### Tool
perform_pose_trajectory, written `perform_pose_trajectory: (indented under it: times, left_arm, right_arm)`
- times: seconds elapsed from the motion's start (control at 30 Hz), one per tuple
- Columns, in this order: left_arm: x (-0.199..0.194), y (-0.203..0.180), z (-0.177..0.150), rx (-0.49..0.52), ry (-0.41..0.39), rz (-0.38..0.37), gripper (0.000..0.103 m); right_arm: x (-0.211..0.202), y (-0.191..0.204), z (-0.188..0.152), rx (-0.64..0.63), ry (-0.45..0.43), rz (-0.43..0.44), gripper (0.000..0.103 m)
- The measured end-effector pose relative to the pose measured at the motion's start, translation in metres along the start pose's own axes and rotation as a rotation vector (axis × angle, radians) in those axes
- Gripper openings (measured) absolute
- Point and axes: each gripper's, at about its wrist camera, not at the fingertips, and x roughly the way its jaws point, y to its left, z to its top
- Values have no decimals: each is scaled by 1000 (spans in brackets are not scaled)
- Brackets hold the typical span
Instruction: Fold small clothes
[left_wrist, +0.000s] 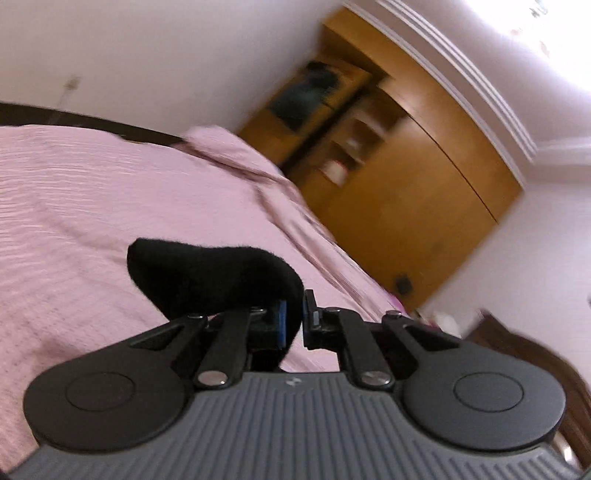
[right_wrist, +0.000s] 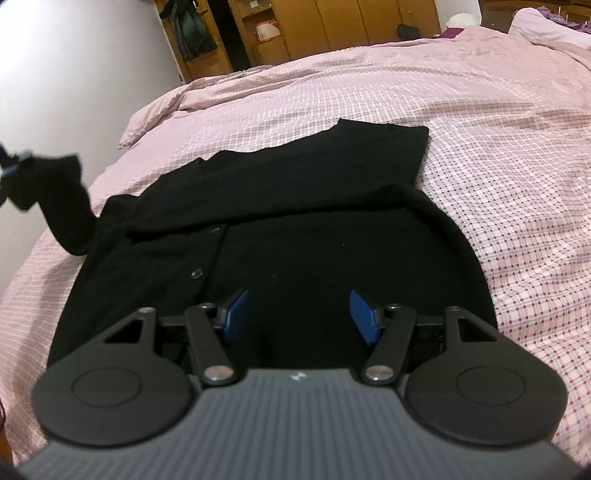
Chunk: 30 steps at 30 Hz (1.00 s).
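My left gripper (left_wrist: 293, 317) pinches the sleeve (right_wrist: 62, 206) of the black buttoned knit cardigan (right_wrist: 280, 236), which lies mid-bed on the pink checked cover (right_wrist: 498, 166). My right gripper (right_wrist: 297, 319) hovers wide above its hem. I should carry the sleeve across flat, avoiding twists.

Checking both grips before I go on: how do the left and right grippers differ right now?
The left gripper is shut on the black sleeve, while the right gripper stands open with nothing between its blue pads. The left holds its sleeve lifted off the pink bedcover; the right hangs over the black cardigan, which lies flat. The left wrist view is tilted and blurred; the right is level and sharp. Both have the same black fingers with blue pads.
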Motion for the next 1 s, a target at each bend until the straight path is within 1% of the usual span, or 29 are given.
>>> perform_pose_trajectory:
  times: [0.13, 0.2, 0.3, 0.5, 0.57, 0.6, 0.63, 0.67, 0.7, 0.73, 0.77, 0.83, 0.87, 0.9, 0.97, 1.0]
  left_arm:
    - [16, -45, -30, 36, 74, -67, 9]
    - [27, -61, -51, 57, 123, -83, 9]
    - [46, -70, -83, 73, 207, -94, 9]
    - [95, -58, -147, 141, 378, -46, 9]
    - [120, -31, -162, 181, 436, -30, 10]
    - [127, -27, -169, 205, 469, -18, 10]
    - [132, -8, -173, 217, 491, -5, 11]
    - [135, -5, -177, 228, 516, 4, 11]
    - [139, 1, -181, 232, 533, 12, 15]
    - [142, 5, -181, 236, 539, 14, 17]
    - [137, 6, -180, 243, 541, 9, 20]
    - [126, 2, -176, 283, 548, 8, 32]
    - [123, 3, -172, 308, 551, 17, 48]
    - [119, 1, -169, 340, 553, 31, 61]
    - [104, -5, -161, 413, 543, 65, 69]
    - [97, -5, -159, 449, 535, 85, 71]
  right_arm:
    - [-2, -3, -1, 12, -5, 0, 62]
    - [-4, -4, -2, 15, -8, 0, 62]
    - [-8, -7, -2, 25, -17, 8, 62]
    - [-8, -12, -2, 48, -16, 8, 62]
    - [-7, -15, -3, 59, -13, 11, 62]
    - [-7, -15, -3, 62, -13, 13, 62]
    - [-7, -15, -4, 63, -14, 15, 62]
    - [-8, -15, -4, 64, -14, 15, 62]
    - [-7, -15, -3, 65, -13, 16, 62]
    - [-7, -15, -3, 67, -12, 17, 62]
    - [-6, -16, -3, 70, -9, 20, 62]
    - [-5, -16, -1, 81, -3, 32, 62]
    - [-5, -16, 0, 84, -2, 41, 62]
    - [-4, -14, 1, 81, -3, 48, 62]
    - [-4, -9, 4, 62, -7, 54, 62]
    - [-3, -6, 5, 51, -8, 59, 62]
